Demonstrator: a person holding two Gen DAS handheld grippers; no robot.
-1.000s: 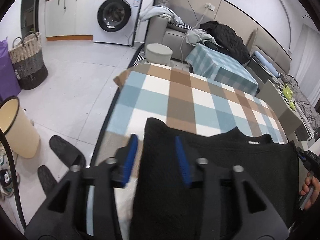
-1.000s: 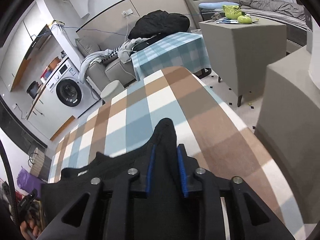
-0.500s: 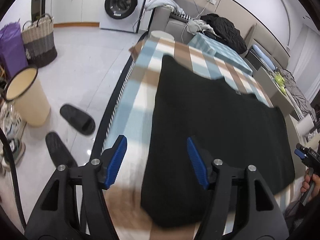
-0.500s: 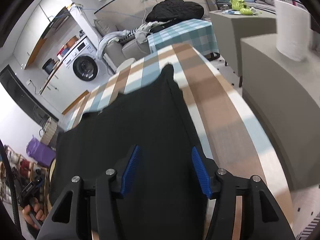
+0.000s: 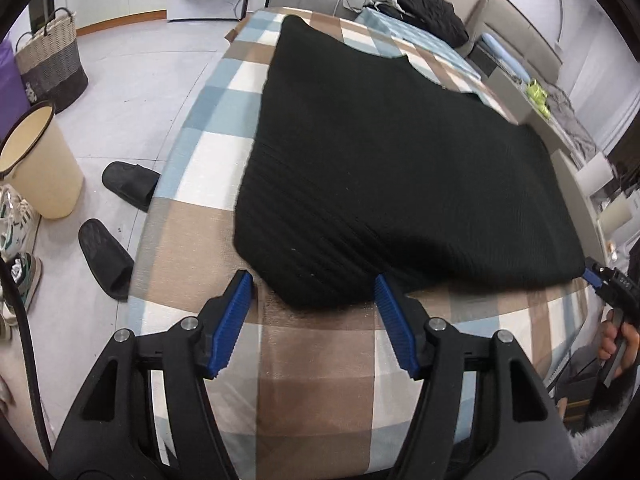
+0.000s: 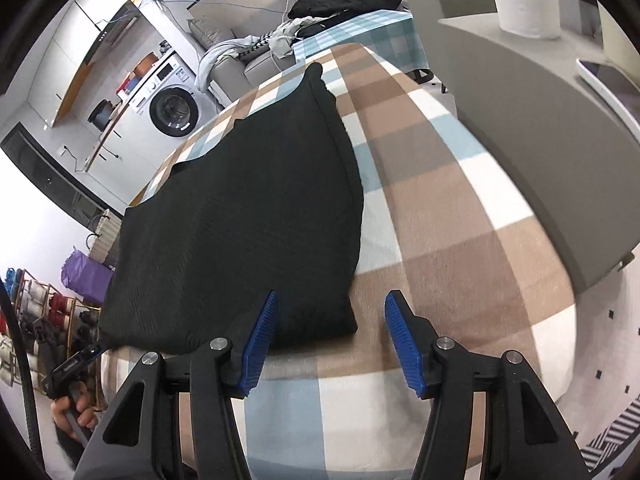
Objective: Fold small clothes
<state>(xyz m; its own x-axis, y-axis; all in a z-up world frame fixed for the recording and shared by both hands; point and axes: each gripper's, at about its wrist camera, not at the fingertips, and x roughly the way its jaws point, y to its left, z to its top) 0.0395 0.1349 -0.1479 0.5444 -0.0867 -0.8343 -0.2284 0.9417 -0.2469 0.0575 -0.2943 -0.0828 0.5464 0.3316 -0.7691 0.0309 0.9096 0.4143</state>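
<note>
A black knit sweater (image 5: 384,152) lies spread flat on the checked table cover (image 5: 312,380); it also shows in the right wrist view (image 6: 248,216). My left gripper (image 5: 312,300) is open and empty, with the sweater's near left corner just in front of its blue pads. My right gripper (image 6: 332,320) is open and empty, with the near right corner between its fingertips' line. The right gripper also shows at the sweater's far corner in the left wrist view (image 5: 600,276).
On the floor to the left stand a cream bin (image 5: 36,164), black slippers (image 5: 128,184), shoes and a wicker basket (image 5: 52,64). A grey cabinet (image 6: 560,128) with a paper roll stands right of the table. A washing machine (image 6: 172,108) and sofa are behind.
Both grippers were shut on the sweater's far part a second ago. They opened, let the sweater go and drew back to its near edge, where they now hover open.
</note>
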